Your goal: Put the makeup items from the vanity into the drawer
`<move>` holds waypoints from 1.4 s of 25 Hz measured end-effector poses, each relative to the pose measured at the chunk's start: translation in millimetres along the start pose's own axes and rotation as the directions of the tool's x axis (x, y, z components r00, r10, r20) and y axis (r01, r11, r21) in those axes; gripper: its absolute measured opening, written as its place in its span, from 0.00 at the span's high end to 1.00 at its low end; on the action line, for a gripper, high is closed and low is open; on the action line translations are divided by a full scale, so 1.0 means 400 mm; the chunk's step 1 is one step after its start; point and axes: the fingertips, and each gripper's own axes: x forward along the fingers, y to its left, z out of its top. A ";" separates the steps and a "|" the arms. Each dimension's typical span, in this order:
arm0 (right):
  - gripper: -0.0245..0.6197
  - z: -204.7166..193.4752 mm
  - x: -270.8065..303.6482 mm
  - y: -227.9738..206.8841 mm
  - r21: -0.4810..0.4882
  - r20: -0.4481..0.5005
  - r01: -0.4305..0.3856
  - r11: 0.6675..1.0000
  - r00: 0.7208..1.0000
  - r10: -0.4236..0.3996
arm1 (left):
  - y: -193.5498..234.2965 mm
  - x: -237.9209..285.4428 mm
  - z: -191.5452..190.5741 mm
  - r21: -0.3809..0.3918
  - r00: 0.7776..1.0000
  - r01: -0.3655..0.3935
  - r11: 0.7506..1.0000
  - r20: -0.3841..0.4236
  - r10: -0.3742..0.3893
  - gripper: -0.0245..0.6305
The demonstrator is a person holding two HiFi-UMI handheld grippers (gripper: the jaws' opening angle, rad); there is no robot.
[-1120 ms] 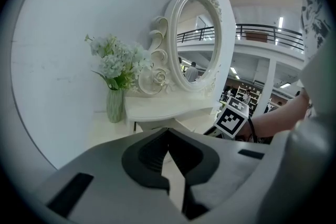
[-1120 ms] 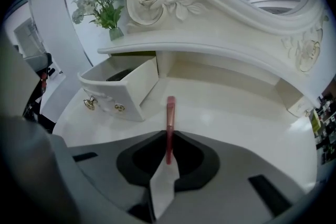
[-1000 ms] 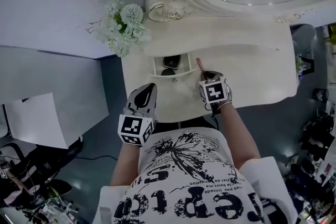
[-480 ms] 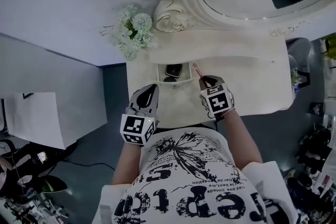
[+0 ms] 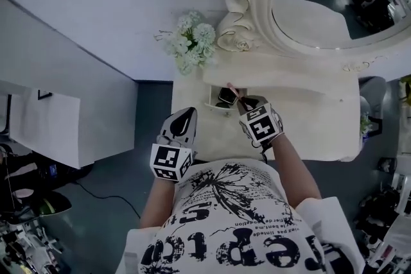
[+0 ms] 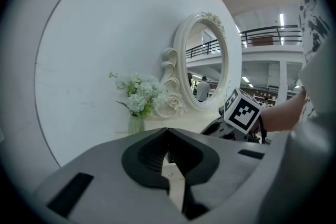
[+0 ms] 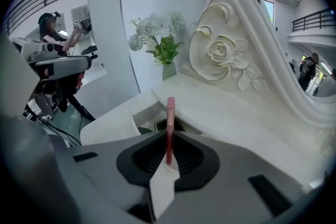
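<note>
Right gripper (image 7: 169,140): clenched on a slim pink stick (image 7: 169,113), which pokes out past the jaw tips. In the head view the gripper sits at the right front of the open drawer (image 5: 211,103), and the stick's far end lies over the drawer's right edge. Contact with the drawer can't be told.

Inside the drawer: one dark compact (image 5: 226,96).

Left gripper (image 6: 168,130): jaws together, nothing between them. It is held to the drawer's front left, apart from it and off the vanity top (image 5: 308,113).

Behind the drawer: a raised shelf. The white flowers (image 5: 192,43) stand back-left of the drawer, the ornate mirror (image 5: 321,6) back-right, and the frame's scroll carving sits between the two.
</note>
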 end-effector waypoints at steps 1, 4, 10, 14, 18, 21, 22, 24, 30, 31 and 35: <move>0.88 0.008 0.011 0.015 -0.020 -0.003 -0.016 1.000 1.000 0.016 | 0.012 -0.011 -0.001 -0.006 1.000 -0.017 1.000 0.001 0.017 0.93; 0.88 0.014 0.041 0.052 -0.083 -0.049 -0.064 0.994 0.997 0.060 | 0.046 -0.040 -0.010 -0.026 0.998 -0.068 0.997 0.002 0.068 0.93; 0.88 0.021 0.077 0.063 -0.125 -0.073 -0.085 0.989 0.994 0.077 | 0.073 -0.078 -0.031 -0.054 0.992 -0.128 0.990 0.002 0.128 0.93; 0.87 0.042 0.077 0.037 -0.117 -0.026 -0.034 0.992 0.999 0.032 | 0.073 -0.084 -0.037 -0.060 0.990 -0.139 0.988 0.000 0.139 0.93; 0.82 0.051 0.059 0.024 -0.086 0.012 -0.018 0.996 1.000 0.019 | 0.067 -0.084 -0.032 -0.056 0.990 -0.143 0.988 0.002 0.143 0.93; 0.82 0.065 0.036 0.012 -0.042 0.071 0.006 0.999 0.997 -0.003 | 0.062 -0.077 -0.028 -0.048 0.991 -0.134 0.990 0.005 0.135 0.93; 0.82 0.070 0.024 0.007 -0.025 0.095 0.017 1.000 0.995 -0.014 | 0.060 -0.073 -0.025 -0.044 0.991 -0.130 0.991 0.008 0.130 0.93; 0.82 0.083 -0.009 -0.011 0.023 0.151 0.051 0.998 0.987 -0.054 | 0.052 -0.064 -0.014 -0.035 0.993 -0.116 0.993 0.015 0.116 0.93; 0.92 0.125 -0.139 -0.061 0.105 0.345 0.120 0.987 0.927 -0.149 | 0.006 -0.012 0.044 0.025 0.998 -0.042 0.999 0.047 0.041 0.93; 0.93 0.130 -0.161 -0.063 0.096 0.377 0.125 0.988 0.914 -0.152 | -0.003 -0.002 0.058 0.034 0.998 -0.029 0.999 0.057 0.027 0.93; 0.93 0.134 -0.246 -0.075 0.103 0.476 0.138 0.985 0.863 -0.170 | -0.050 0.036 0.114 0.080 0.996 0.032 0.996 0.082 -0.038 0.93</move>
